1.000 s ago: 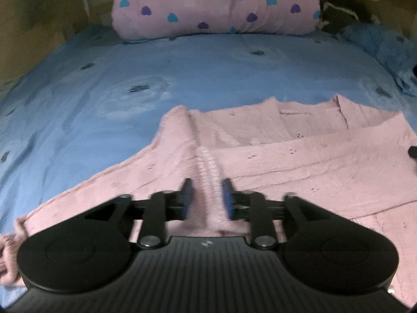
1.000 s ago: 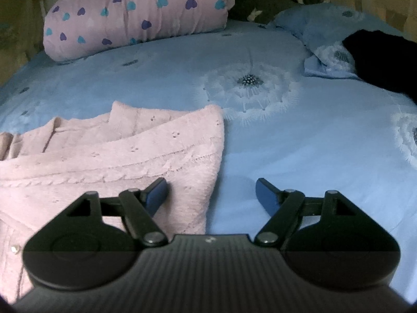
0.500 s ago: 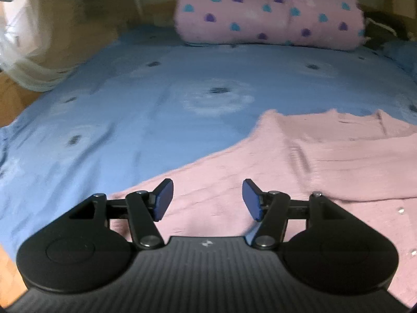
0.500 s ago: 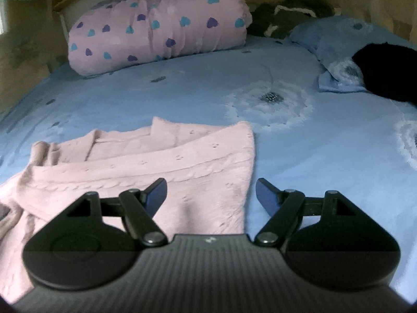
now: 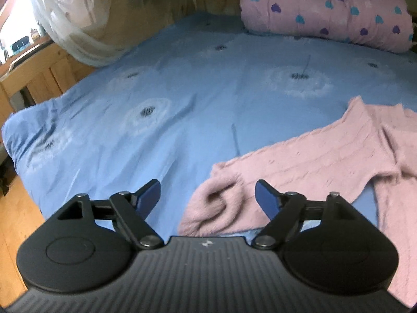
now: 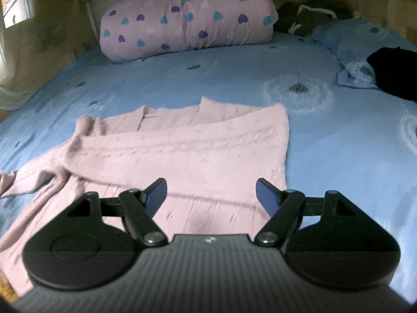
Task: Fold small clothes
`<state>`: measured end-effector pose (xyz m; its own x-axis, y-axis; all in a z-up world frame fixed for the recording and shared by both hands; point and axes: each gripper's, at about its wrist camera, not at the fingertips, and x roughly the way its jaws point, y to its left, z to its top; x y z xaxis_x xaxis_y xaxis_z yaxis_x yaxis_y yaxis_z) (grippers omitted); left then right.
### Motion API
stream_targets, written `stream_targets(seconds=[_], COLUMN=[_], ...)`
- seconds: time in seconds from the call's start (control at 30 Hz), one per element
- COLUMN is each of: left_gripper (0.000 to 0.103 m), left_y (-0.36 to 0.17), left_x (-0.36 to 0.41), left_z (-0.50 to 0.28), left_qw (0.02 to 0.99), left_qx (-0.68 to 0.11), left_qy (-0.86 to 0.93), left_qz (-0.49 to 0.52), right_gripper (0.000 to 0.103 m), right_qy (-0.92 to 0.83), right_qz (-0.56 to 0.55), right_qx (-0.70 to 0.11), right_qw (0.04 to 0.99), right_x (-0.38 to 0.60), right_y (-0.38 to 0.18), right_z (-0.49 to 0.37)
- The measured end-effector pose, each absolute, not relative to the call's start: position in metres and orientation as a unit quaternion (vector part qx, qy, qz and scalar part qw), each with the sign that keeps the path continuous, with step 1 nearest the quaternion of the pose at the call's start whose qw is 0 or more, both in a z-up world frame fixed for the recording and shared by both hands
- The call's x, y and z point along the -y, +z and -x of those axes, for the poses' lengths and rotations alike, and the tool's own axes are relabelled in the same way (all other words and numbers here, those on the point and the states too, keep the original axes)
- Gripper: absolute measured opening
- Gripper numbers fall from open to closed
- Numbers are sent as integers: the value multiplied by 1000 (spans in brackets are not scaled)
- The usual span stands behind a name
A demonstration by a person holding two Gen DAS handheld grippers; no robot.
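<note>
Now the left gripper point(image 5: 207, 195), jaws opening and empty, hovers above the pink cardigan's point(image 6: 182, 143) unfolded sleeve point(image 5: 260, 182) for a pickup, the right gripper point(image 6: 211, 191) spread idle.

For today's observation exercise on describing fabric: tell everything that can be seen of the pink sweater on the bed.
The pink sweater is a soft, fuzzy knit with cable ribs and small eyelet holes. It lies flat on the blue bed sheet, its right side folded over the body to a straight edge, the neckline pointing toward the heart-print bedding roll. The other sleeve stretches out sideways, its cuff bunched. Nothing grips it: both grippers hover above it with no cloth between their pads.
</note>
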<state>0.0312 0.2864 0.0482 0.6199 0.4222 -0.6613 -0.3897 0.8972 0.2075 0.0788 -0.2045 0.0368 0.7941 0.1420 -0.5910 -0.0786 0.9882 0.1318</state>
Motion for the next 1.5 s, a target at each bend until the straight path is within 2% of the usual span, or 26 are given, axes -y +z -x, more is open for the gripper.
stream_targets(seconds=[0.47,0.73,1.0,1.03,1.1,1.13,1.17,1.27,1.5], left_gripper=[89,91,89,83,65,48,39,28,25], left_y=[0,4,-18,-20,-20,-19,-17,-13,22], left_x=[-309,-299,-313,-317,-324,-326,-326,-327,-347], left_z=[-35,-27,-49,-50,-50,-50,-50,-50,-30], left_qw=[894,916,900,901,904,907,908,907,917], left_qx=[-388,-362,-374,-372,-372,-373,-373,-372,-325], left_qy=[222,171,223,224,207,194,187,191,200], left_qz=[-12,-2,-11,-3,23,35,41,43,116], right_gripper=[76,79,80,81,82,82,82,84,84], right_qy=[51,45,46,47,48,48,48,49,50], right_qz=[-33,-17,-18,-18,-18,-19,-19,-20,-22], right_qx=[-364,-353,-347,-346,-345,-344,-343,-343,-342], right_qw=[929,934,937,937,937,938,938,938,938], right_x=[184,178,178,177,178,178,178,178,178], right_y=[0,-9,-13,-14,-14,-15,-15,-16,-16], right_z=[-56,-51,-51,-50,-50,-50,-50,-50,-50])
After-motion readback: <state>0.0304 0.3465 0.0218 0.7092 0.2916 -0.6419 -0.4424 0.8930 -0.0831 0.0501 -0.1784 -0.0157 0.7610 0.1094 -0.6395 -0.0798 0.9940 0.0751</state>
